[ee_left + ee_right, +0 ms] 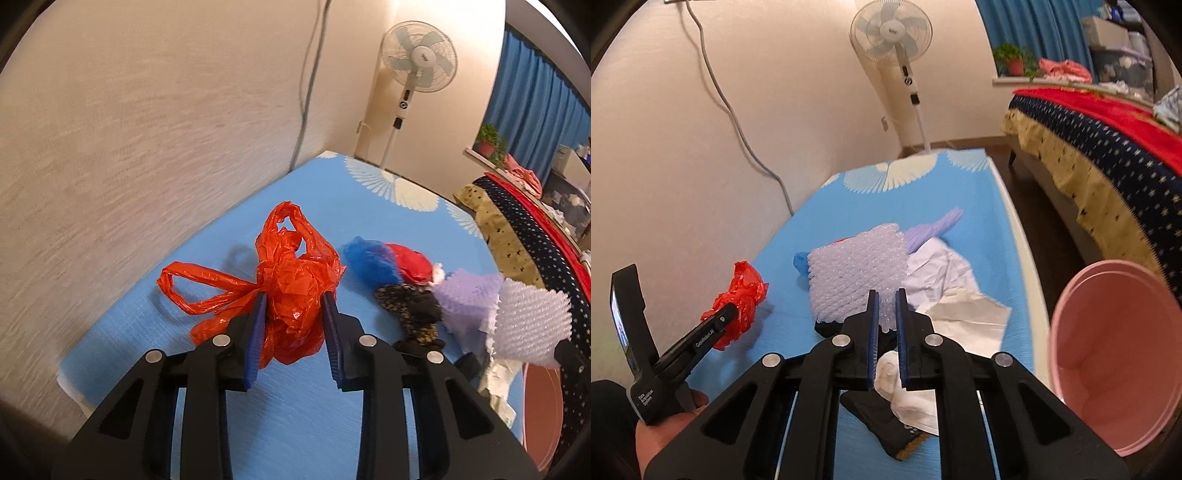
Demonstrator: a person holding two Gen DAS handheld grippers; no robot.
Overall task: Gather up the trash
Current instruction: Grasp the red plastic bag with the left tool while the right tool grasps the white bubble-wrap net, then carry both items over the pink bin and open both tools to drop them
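Note:
A crumpled red plastic bag (291, 291) lies on the blue mat (207, 369). My left gripper (293, 299) is open with its jaws on either side of the bag; it also shows in the right wrist view (735, 314). My right gripper (886, 295) is shut on a sheet of clear bubble wrap (857, 273), held above the mat; the sheet also shows in the left wrist view (532, 325). A blue and red bag (388, 262), a dark patterned cloth (410, 306), a purple piece (934, 225) and white paper (964, 306) lie in a pile.
A pink bucket (1115, 354) stands off the mat's right edge. A wall (129, 147) borders the mat on the left. A standing fan (894, 37) is at the far end. A bed with a starred cover (1108, 140) is at right. A dark item (886, 424) lies near me.

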